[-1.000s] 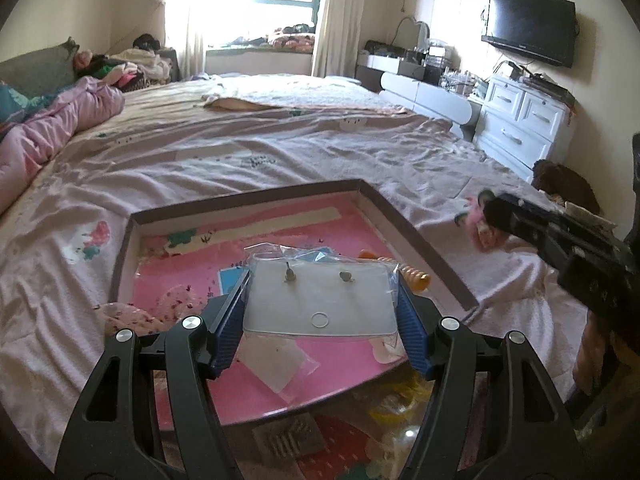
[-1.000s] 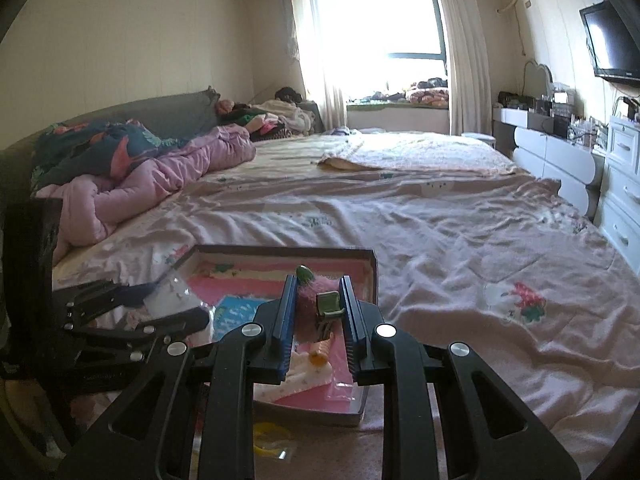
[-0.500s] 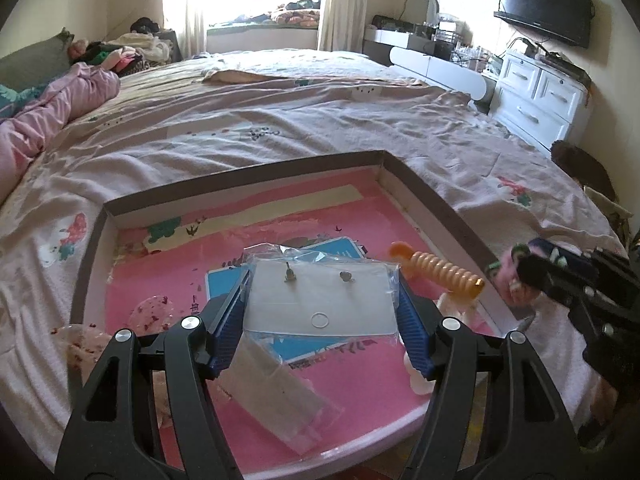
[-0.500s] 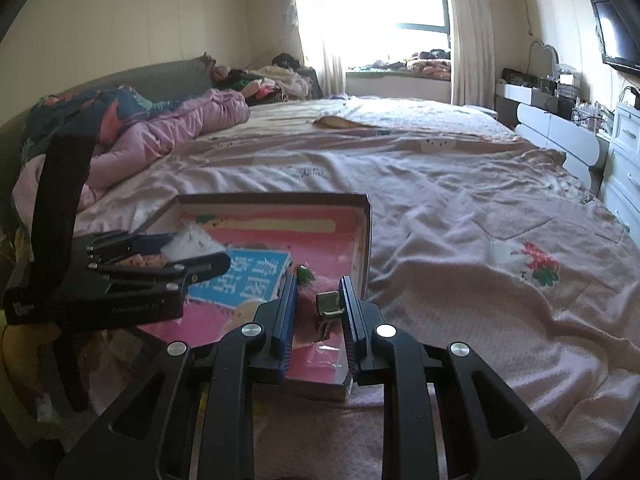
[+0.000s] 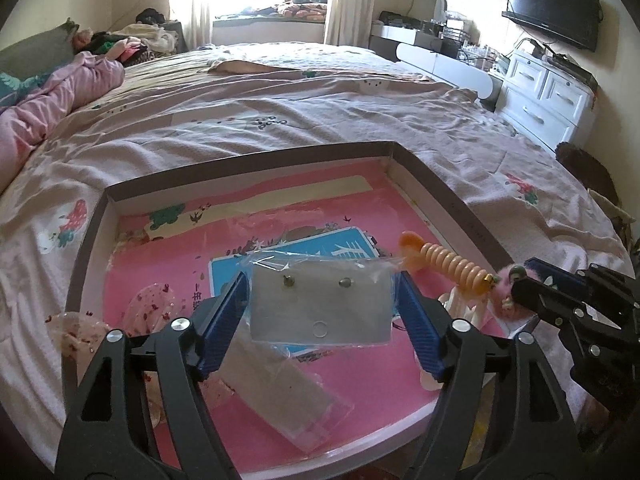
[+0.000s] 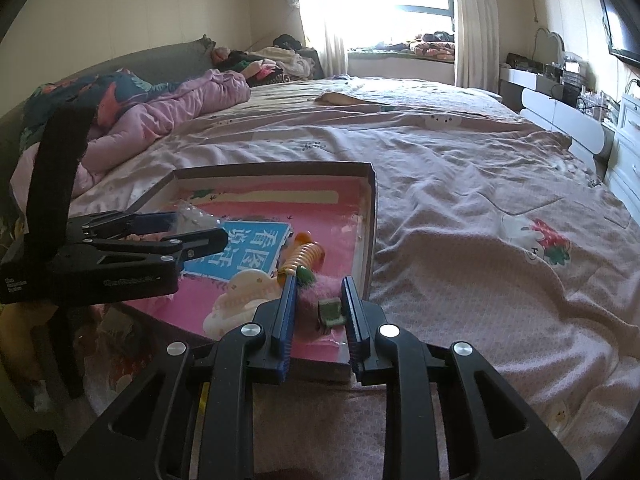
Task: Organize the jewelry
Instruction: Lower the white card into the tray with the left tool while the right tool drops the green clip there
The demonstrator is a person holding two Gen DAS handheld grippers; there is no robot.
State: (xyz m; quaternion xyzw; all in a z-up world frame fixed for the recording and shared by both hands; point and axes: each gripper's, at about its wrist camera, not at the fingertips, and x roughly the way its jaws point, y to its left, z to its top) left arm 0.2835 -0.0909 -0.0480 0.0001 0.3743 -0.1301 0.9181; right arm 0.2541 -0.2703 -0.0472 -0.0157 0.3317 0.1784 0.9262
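A shallow pink-lined box (image 5: pixel 452 200) lies on the bed. My left gripper (image 5: pixel 320 304) is shut on a clear plastic earring bag (image 5: pixel 320 300) with two small studs, held just above the box floor. My right gripper (image 6: pixel 320 304) is shut on a fuzzy pink hair clip (image 6: pixel 320 292) with a green metal clasp, at the box's near right corner; it shows in the left wrist view (image 5: pixel 508 280) too. An orange spiral hair tie (image 5: pixel 452 264) and a cream claw clip (image 6: pixel 240 300) lie in the box.
Another clear bag (image 5: pixel 288 396) and a pink speckled item (image 5: pixel 156 300) lie in the box. The box (image 6: pixel 370 216) rests on a wrinkled pink bedsheet (image 6: pixel 480 240). Pink bedding (image 6: pixel 180 108) is piled at the left. White drawers (image 5: pixel 544 96) stand to the right.
Both grippers have come down and forward towards the box. The earring bag now hangs low over the box floor, and the pink clip has reached the box's near right corner.
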